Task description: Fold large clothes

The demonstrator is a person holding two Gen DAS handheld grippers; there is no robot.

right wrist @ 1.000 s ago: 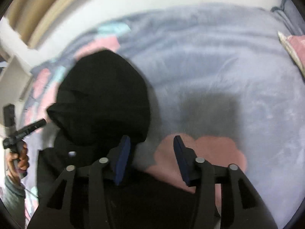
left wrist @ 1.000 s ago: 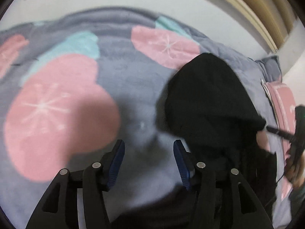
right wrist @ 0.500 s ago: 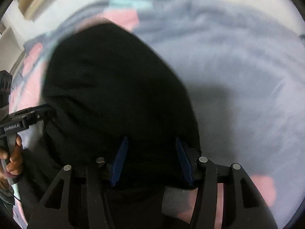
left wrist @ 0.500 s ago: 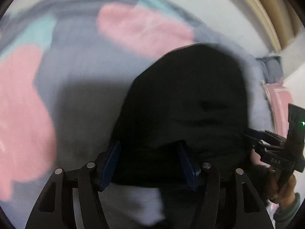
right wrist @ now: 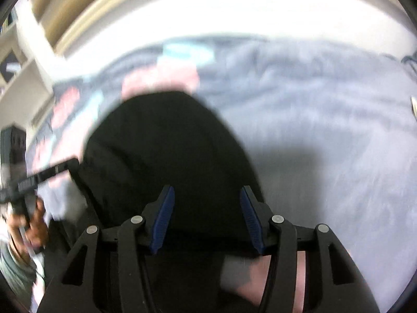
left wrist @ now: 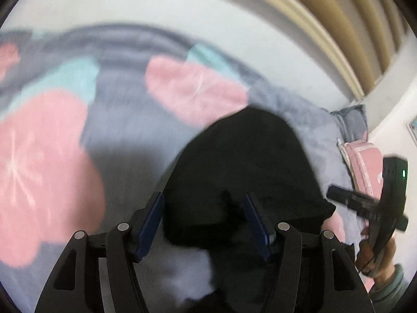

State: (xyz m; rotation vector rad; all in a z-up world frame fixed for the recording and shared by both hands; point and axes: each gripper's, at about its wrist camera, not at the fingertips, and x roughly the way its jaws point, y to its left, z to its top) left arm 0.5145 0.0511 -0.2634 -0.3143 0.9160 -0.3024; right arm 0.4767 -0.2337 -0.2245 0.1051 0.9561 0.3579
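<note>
Black garment [left wrist: 242, 167], plain, dark, rounded hood-like top and no readable print, lies bunched on bed with grey blanket [left wrist: 125, 120] with pink and teal blobs, left hand-held gripper [left wrist: 203, 224] and right hand-held gripper [right wrist: 206, 219] both over it, pads apart, not clamping cloth.

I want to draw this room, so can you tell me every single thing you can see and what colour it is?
Black garment: one, black, lying bunched on the blanket, in front of both grippers.
Blanket: one, grey with pink and teal patches, covering the bed.
Pillow: one, pink, far right of the left view.
Wall: one, white, behind the bed.
Left gripper: one, black with blue pads, jaws apart over the garment.
Right gripper: one, black with blue pads, jaws apart over the garment.
</note>
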